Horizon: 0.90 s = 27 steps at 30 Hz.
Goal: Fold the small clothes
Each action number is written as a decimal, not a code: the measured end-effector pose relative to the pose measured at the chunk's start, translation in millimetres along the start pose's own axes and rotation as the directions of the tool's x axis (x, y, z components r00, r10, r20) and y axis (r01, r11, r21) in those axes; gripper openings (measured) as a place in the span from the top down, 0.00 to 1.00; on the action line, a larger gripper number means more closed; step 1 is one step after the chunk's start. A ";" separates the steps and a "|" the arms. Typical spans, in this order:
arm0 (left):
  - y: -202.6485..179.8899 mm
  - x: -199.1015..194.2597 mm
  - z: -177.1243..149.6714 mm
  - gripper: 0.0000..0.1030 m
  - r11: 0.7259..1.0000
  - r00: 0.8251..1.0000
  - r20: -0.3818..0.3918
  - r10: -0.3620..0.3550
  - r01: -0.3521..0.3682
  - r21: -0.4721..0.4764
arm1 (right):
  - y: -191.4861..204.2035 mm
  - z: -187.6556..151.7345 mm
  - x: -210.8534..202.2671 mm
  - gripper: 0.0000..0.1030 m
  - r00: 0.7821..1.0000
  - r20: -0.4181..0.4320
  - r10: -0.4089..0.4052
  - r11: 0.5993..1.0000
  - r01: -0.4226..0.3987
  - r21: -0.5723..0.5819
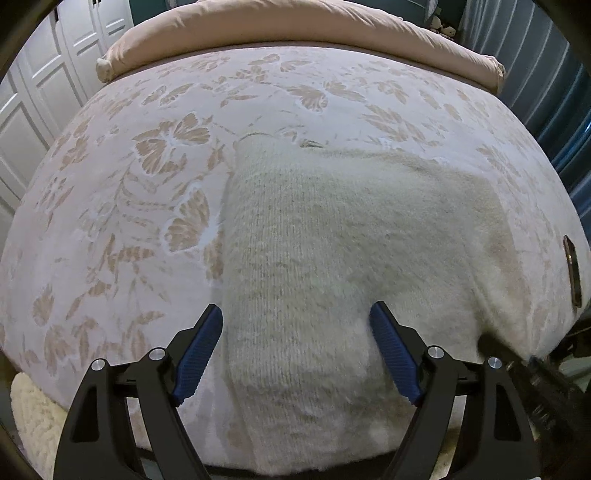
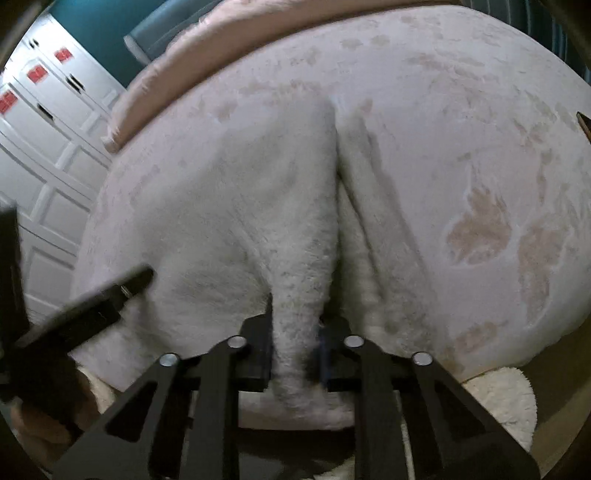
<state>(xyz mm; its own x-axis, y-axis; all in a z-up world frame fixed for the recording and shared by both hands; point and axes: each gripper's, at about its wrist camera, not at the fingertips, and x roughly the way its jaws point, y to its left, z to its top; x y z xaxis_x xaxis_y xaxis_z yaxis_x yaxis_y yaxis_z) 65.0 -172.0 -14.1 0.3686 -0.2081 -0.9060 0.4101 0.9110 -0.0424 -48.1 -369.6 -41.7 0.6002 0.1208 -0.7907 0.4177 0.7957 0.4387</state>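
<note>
A cream fuzzy knit garment (image 1: 332, 236) lies flat on the bed near its front edge. My left gripper (image 1: 295, 314) is open, its blue-padded fingers (image 1: 201, 350) spread just above the garment's near left part. My right gripper (image 2: 295, 321) is shut on a pinched-up fold of the garment (image 2: 299, 295) and lifts it into a ridge. The right gripper also shows as a dark blur in the left wrist view (image 1: 524, 365), and the left gripper in the right wrist view (image 2: 110, 291).
The bed cover (image 1: 129, 192) is white with tan leaf and flower prints. A tan duvet roll (image 1: 295, 33) lies at the far end. White panelled wardrobe doors (image 1: 40, 96) stand to the left. A fluffy cream rug (image 2: 506, 402) lies on the floor by the bed.
</note>
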 end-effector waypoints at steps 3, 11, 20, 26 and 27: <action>-2.8 -16.8 -5.1 0.23 1.000 0.999 0.029 -0.012 0.011 0.026 | 9.3 10.4 -41.2 0.87 0.990 0.132 0.049 0.999 -0.046 -0.028; -13.9 2.5 -28.0 0.23 0.995 0.999 -0.021 0.047 -0.045 0.089 | -20.7 -16.7 16.7 0.82 0.999 -0.039 -0.038 0.999 0.039 0.021; -13.1 4.5 -32.2 0.22 0.994 0.998 -0.013 0.055 -0.054 0.092 | 26.4 -3.8 -46.9 0.75 0.987 0.127 -0.097 0.991 0.107 -0.075; -13.6 0.3 -34.4 0.22 0.995 0.999 -0.029 0.046 -0.043 0.090 | 9.2 -16.3 23.8 0.77 0.988 0.001 -0.154 0.983 0.154 -0.103; -13.0 -1.2 -35.3 0.22 0.995 0.999 -0.032 0.044 -0.041 0.090 | 14.2 -13.2 19.2 0.77 0.987 0.007 -0.161 0.981 0.161 -0.109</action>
<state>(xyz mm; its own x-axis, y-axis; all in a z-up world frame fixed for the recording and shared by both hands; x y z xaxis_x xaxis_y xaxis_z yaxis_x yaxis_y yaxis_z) 29.8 -170.9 -27.3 0.3598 -0.1561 -0.9199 0.4677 0.8833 0.0330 -39.7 -348.1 -56.3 0.5297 -0.0128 -0.8481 0.4317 0.8647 0.2566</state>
